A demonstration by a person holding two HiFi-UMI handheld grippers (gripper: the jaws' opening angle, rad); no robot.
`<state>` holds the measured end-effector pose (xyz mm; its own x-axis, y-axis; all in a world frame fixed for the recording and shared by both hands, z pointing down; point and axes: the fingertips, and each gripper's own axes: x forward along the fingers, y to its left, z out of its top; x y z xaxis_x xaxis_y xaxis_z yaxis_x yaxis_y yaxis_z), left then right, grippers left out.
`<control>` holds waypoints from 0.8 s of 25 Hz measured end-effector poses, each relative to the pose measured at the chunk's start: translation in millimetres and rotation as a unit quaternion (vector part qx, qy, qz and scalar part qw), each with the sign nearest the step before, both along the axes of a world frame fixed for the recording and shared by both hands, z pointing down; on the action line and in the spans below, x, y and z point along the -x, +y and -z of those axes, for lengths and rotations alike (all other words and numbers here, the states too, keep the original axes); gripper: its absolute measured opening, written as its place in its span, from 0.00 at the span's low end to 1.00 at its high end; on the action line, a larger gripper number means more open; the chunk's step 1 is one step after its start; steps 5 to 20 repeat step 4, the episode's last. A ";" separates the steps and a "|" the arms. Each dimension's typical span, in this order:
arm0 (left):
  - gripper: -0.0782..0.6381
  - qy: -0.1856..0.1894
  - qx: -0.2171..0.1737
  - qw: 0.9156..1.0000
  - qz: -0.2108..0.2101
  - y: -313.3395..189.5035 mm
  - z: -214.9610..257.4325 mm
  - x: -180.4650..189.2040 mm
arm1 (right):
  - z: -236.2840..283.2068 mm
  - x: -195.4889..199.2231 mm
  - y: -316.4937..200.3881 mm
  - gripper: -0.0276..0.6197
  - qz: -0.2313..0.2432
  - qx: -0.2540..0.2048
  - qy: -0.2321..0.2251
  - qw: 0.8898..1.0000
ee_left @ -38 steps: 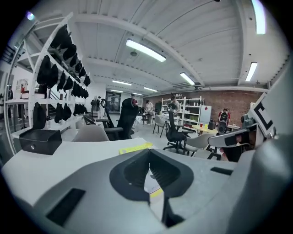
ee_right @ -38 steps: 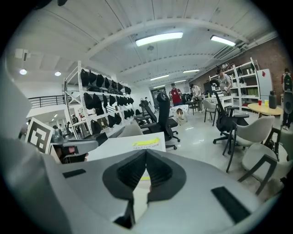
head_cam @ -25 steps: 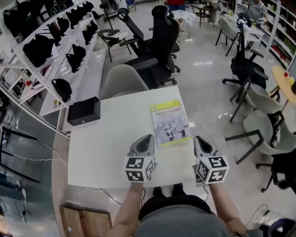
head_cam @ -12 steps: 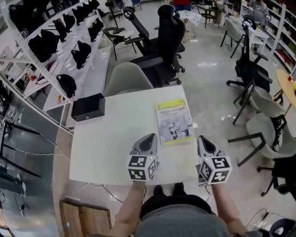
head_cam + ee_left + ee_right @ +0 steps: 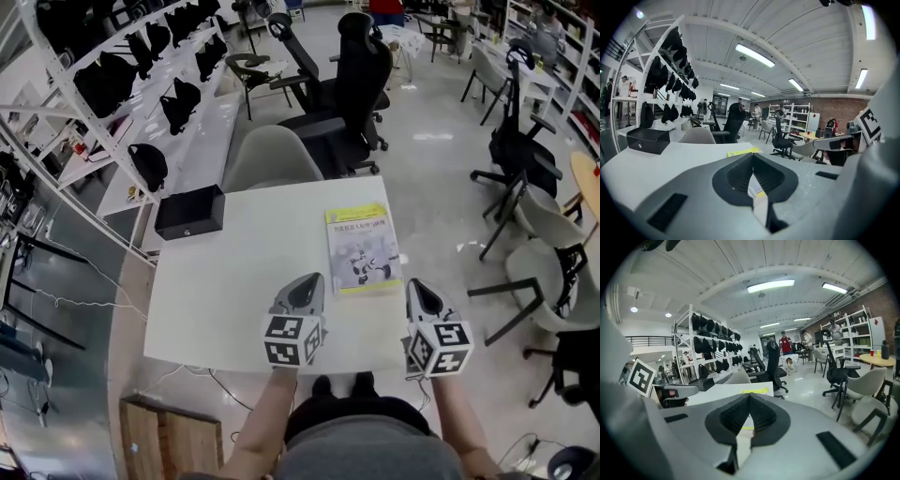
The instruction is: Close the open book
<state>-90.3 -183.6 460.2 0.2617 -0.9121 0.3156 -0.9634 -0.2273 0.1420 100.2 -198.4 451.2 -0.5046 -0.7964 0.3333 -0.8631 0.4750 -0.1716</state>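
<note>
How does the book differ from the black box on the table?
The book is thin and flat; the black box is a taller block. The book's cover is yellow and pale; the box is all dark. The book lies toward the right edge, the box at the far left corner. Both rest on the table.

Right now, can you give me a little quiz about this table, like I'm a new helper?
1. True or false: the book lies closed, cover up, on the white table.
2. What sits at the table's far left corner? A) black box B) cup C) lamp
3. Fill in: the left tongs and the right tongs are both ____, holding nothing.
Key: 1 true; 2 A; 3 shut.
</note>
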 end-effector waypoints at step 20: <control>0.12 -0.004 0.004 1.000 0.007 2.8 0.3 7.7 | 0.0 8.4 0.3 0.05 0.008 0.001 -0.004 1.000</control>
